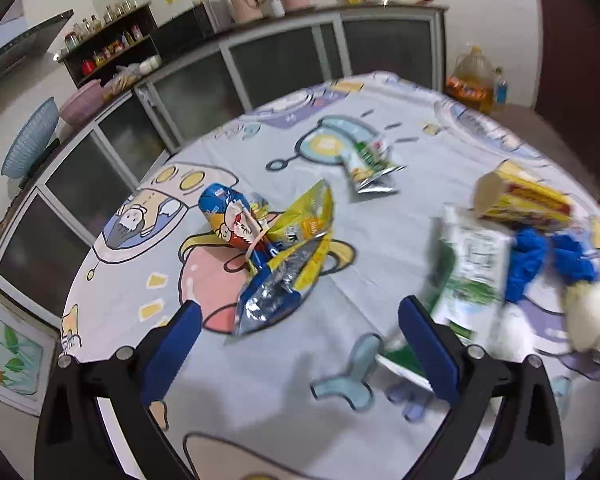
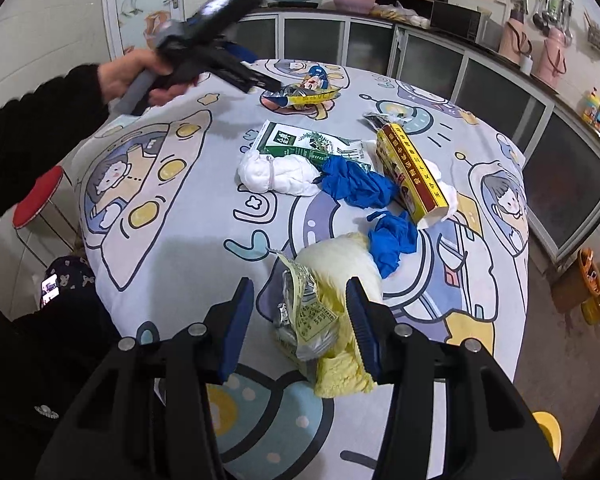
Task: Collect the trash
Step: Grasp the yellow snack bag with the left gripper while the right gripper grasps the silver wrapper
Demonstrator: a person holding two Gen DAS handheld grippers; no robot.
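Observation:
In the right wrist view a crumpled foil wrapper (image 2: 306,320) and a pale yellow wad (image 2: 340,344) lie on the table between the fingers of my right gripper (image 2: 300,328). The right pad touches the wad; the left pad stands clear of the wrapper, so the jaws are open. My left gripper (image 1: 300,340) is open and holds nothing, hovering in front of a heap of snack bags (image 1: 276,240). From the right wrist view, a hand (image 2: 140,76) holds the left gripper (image 2: 266,84) just short of those snack bags (image 2: 300,98).
More litter lies on the cartoon tablecloth (image 2: 172,248): a green-white pack (image 2: 300,144), a white wad (image 2: 276,172), blue gloves (image 2: 360,188), a yellow-red box (image 2: 412,172), a green wrapper (image 1: 370,164). A red stool (image 2: 36,200) stands left; cabinets (image 2: 500,80) run behind.

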